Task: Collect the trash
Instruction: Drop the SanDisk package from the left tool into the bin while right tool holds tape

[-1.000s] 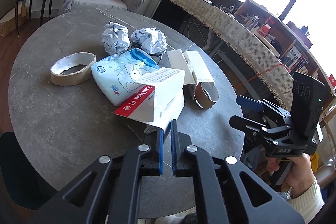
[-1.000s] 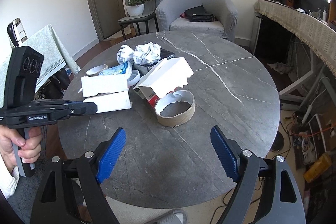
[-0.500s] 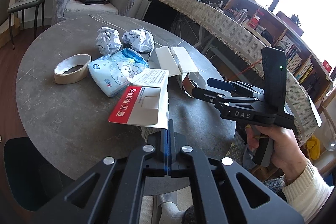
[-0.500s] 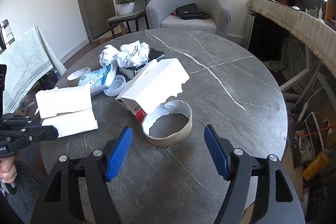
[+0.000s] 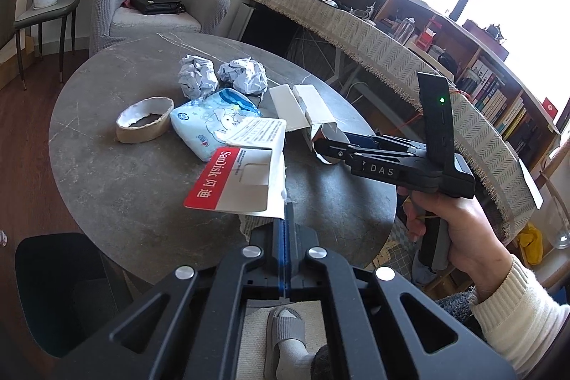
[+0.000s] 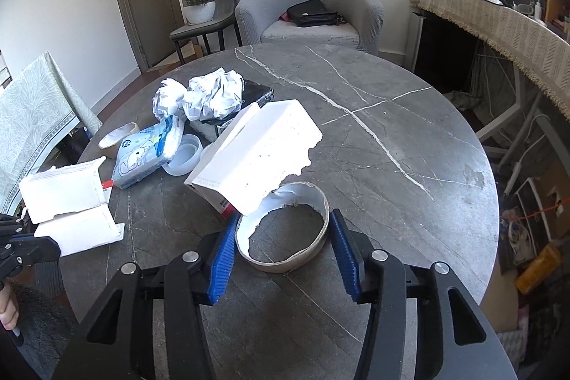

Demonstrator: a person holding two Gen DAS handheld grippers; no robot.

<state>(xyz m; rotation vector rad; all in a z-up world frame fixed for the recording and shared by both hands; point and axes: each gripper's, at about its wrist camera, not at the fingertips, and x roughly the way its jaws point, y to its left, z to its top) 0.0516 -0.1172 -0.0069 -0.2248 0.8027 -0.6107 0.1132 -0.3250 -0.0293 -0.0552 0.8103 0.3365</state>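
Moved: your right tool [image 6: 283,248] has come down and forward since a second ago, so the torn paper ring [image 6: 285,230] now sits between its blue pads [image 6: 222,255]; your left tool [image 5: 285,230] has lifted the red-and-white SanDisk package [image 5: 242,177] clear of the table [image 5: 117,180].
Left tool: your jaws are pressed together, pinching the lower edge of the SanDisk package, which hangs tilted above the table's near edge.
Right tool: your jaws are spread, one pad on each side of the paper ring; whether they touch it I cannot tell.
Paper ring: it lies flat on the table, partly under the overhanging white box [image 6: 256,155].
Other trash: two crumpled paper balls [image 5: 222,77], a blue tissue pack [image 5: 213,120] and a second paper ring [image 5: 144,123] lie grouped on the table's far side.
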